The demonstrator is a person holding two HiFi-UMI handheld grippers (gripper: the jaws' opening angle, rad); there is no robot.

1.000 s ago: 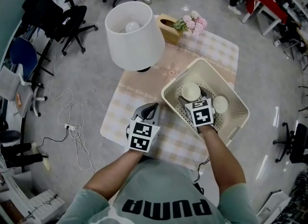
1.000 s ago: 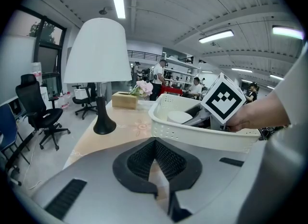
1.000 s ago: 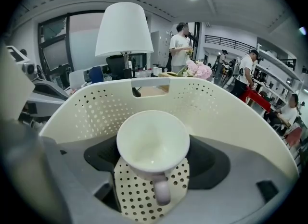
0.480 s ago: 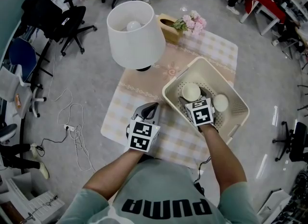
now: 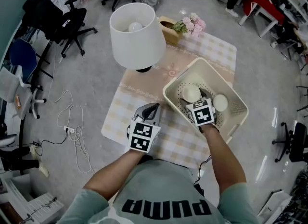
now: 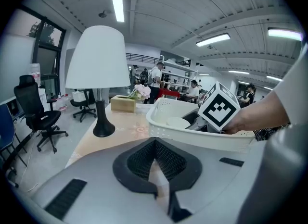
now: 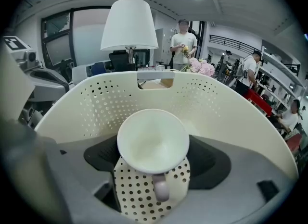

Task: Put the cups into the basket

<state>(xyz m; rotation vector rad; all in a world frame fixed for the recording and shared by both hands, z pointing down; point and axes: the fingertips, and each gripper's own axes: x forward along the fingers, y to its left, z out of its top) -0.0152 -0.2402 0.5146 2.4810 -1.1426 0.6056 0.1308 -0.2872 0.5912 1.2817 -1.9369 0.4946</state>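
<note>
We see the right gripper inside the basket, its jaws spread, with 1 white cup upright between them. A 2nd cup lies nearby in the basket. The left gripper, jaws pressed together, is beside the basket over the checked cloth.

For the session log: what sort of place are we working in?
Most likely an open-plan office or lab. Rolling office chairs stand on the grey floor, ceiling strip lights run overhead, and people stand in the background. The lamp and checked tablecloth look like a staged homely setup.
</note>
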